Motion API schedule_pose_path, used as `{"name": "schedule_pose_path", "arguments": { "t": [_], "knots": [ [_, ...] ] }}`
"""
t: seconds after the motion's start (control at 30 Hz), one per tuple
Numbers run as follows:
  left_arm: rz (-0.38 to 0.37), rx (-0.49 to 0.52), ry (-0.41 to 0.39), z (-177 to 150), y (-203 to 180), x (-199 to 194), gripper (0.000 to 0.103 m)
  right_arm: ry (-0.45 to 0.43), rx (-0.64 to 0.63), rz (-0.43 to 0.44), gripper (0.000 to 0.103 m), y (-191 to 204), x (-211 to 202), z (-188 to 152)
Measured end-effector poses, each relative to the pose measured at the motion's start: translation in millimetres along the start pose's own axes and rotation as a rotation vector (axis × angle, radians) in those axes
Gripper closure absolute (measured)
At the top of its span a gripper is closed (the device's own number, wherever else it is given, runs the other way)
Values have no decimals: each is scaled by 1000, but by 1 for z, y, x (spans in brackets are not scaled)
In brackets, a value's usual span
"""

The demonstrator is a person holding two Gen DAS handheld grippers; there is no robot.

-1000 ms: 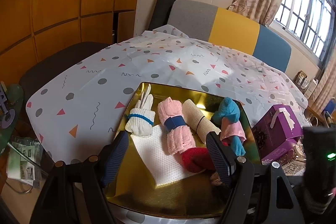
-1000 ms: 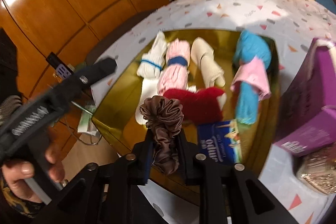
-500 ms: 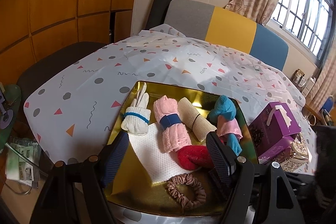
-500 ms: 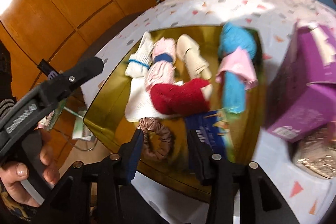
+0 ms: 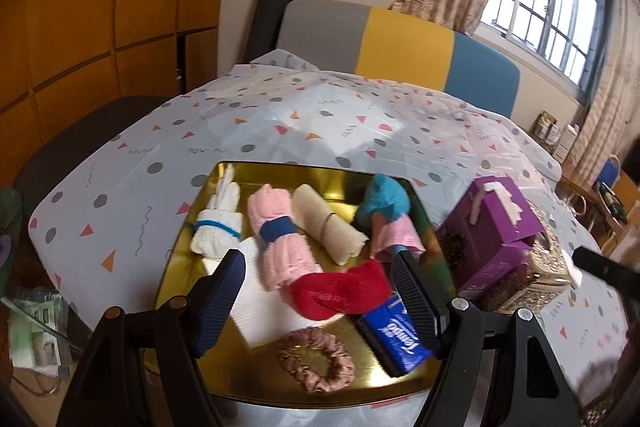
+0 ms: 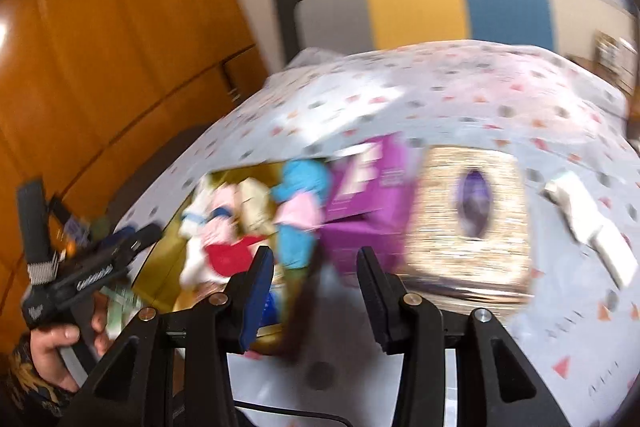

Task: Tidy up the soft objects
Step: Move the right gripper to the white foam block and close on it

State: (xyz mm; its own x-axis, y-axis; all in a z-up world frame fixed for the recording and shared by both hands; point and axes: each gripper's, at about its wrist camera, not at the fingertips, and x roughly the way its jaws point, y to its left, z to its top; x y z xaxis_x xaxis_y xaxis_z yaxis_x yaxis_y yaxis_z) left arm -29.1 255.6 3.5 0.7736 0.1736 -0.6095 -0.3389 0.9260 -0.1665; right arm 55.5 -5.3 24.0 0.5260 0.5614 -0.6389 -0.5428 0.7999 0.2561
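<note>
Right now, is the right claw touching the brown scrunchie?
Apart. The left wrist view shows the brown scrunchie lying alone on the gold tray, nothing gripping it. The right wrist view shows the right claw open and empty.

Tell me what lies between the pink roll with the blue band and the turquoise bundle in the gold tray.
A beige roll with a thin band lies between the pink roll and the turquoise bundle, clearest in the left wrist view.

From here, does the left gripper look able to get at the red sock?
Probably yes. The left gripper stands open with the red sock just ahead between its fingers, uncovered in the gold tray; only the tissue pack crowds one side.
</note>
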Motion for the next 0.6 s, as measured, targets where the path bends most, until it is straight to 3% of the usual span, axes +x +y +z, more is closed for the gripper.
{"name": "schedule_pose_path", "arguments": {
  "t": [0.27,0.47,0.6],
  "knots": [
    [-95,115,-28,10,-49,-14,26,-28,269,-228,59,-127,-43,-1],
    [-222,244,-56,26,-111,-32,26,-28,494,-414,58,-226,-69,-5],
    [-311,338,-79,35,-159,-42,25,-4,598,-469,58,-285,-67,-7]
  ]
}}
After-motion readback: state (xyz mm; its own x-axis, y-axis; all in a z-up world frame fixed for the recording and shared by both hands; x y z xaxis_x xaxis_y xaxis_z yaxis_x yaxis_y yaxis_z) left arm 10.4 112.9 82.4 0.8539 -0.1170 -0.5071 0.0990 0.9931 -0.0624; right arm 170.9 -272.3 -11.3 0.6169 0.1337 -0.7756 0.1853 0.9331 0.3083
